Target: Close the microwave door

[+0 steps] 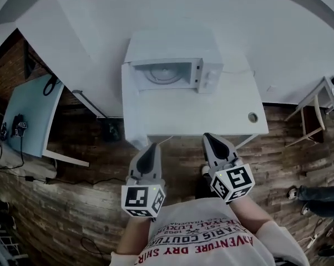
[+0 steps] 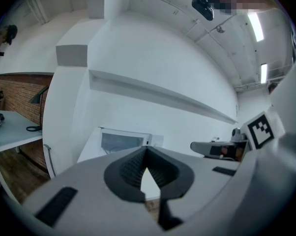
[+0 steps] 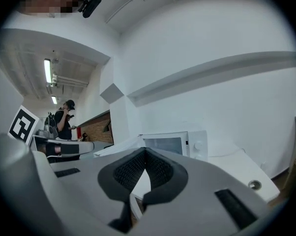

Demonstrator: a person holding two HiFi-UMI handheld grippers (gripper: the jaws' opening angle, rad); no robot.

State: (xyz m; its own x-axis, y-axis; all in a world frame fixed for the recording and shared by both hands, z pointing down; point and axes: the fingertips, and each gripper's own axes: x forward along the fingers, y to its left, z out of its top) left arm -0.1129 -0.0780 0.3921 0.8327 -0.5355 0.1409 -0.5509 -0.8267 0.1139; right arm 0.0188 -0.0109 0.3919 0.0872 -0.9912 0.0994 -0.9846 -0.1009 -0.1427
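Note:
A white microwave [image 1: 175, 71] stands at the back of a white table [image 1: 222, 112]. Its door [image 1: 128, 87] is swung open to the left, and the cavity with the turntable shows. The left gripper view has the microwave [image 2: 124, 141] small and far ahead, and so does the right gripper view [image 3: 172, 144], with the open door [image 3: 119, 150] to its left. My left gripper [image 1: 152, 147] and right gripper [image 1: 209, 137] hover side by side before the table's front edge, well short of the microwave. Both are shut with nothing between the pads [image 2: 133, 168] [image 3: 160, 168].
A round grommet [image 1: 252, 117] sits in the table's right corner. A light blue desk [image 1: 28, 115] with cables stands at the left, and a wooden stool [image 1: 311, 118] at the right. Someone's legs [image 1: 317, 195] show on the plank floor at far right. A person [image 3: 64, 119] stands in the distance.

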